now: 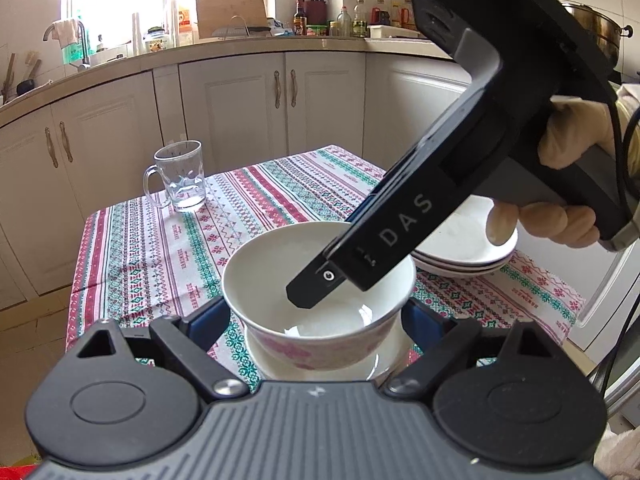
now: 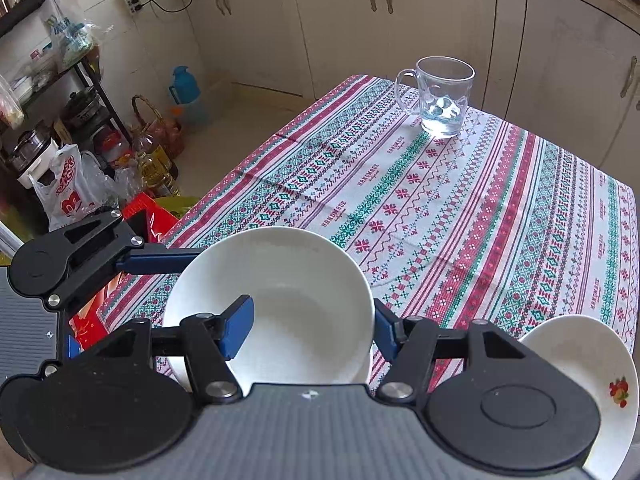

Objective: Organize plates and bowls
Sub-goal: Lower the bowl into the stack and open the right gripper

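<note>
my right gripper [image 2: 310,330] straddles the rim of the white bowl [image 2: 280,304] nested just ahead of my spread left gripper [image 1: 316,320], jaws apart, so a careless squeeze could tip the stack.

From my feeds, non-task items. Worktop [image 2: 500,216]: covered by a cloth striped in red, green and white. Glass mug [image 1: 178,176], handled and upright, near the far corner of the cloth. Behind: cream cabinets [image 1: 240,96] under a counter carrying a cutting board [image 1: 232,14], knife block [image 1: 314,4] and bottles [image 1: 360,18]. Faucet [image 1: 82,40] with a rag draped over it, by the window. Right view, floor: blue jug [image 2: 184,88], wicker basket [image 2: 150,120], printed plastic bag [image 2: 70,188], black rack [image 2: 60,92] loaded with pots.
</note>
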